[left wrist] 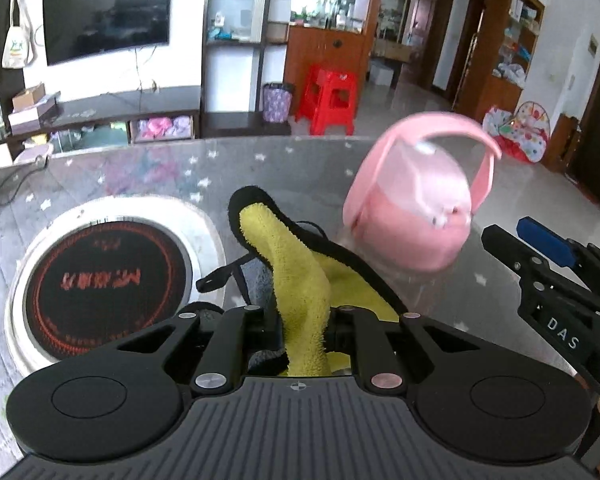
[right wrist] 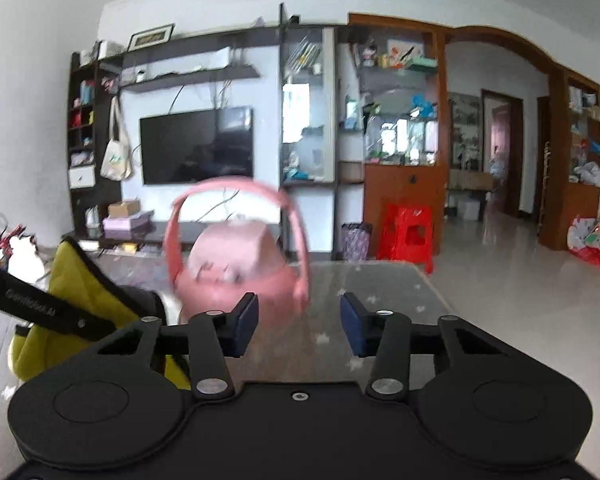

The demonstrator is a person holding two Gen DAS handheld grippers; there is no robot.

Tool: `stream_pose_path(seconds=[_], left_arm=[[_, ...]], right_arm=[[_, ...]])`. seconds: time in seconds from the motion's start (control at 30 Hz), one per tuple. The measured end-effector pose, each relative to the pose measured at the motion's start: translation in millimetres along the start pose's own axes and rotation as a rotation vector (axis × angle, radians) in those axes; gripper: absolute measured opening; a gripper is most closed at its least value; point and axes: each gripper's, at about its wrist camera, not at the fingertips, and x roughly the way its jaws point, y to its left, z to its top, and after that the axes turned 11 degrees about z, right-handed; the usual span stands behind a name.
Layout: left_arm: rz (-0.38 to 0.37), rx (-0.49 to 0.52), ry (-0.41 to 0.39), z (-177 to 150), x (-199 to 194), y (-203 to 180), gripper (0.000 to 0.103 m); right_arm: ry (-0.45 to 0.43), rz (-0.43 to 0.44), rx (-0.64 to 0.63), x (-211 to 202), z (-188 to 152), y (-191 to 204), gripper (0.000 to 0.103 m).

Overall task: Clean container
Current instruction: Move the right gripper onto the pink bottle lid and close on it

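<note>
left gripper (left wrist: 300,316) pinching yellow cloth (left wrist: 300,280) | right gripper (right wrist: 299,326) spread — pink container (right wrist: 236,276) ahead, tilted

Right gripper (right wrist: 299,325) jaws apart, empty; blurred pink container (right wrist: 236,268) tilted on table (right wrist: 396,296) ahead.

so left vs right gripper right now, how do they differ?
The left gripper is shut on the yellow cloth; the right gripper is open and empty. The left sits nearer the induction cooktop; the right faces the blurred pink container. Both are black and over the table.
</note>
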Motion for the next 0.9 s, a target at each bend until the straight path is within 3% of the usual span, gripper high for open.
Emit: stream_pose_path(seconds=[0.1,0.2,0.7,0.9], left_arm=[[0.023,-0.013,-0.048,10.9,-5.0,0.6,0.014],[0.082,-0.014,-0.087,15.4,-3.8,-2.1,0.014],[-0.003,0.053,0.002,-15.8,35.5,-24.2,0.014],[-0.013,0.076,0.028,-25.5,42.8,-25.8,0.014]], right_arm=[[-0.012,-0.009,-0.004,3.3,4.4,-4.9,0.038],[-0.018,-0.01,-0.017,5.6,6.2,-5.5,0.038],[-0.026,-0.02,-0.042,16.0,6.0,-5.0,0.029],[-0.017,-0.007,-0.023,22.7,7.7,-8.3,0.018]])
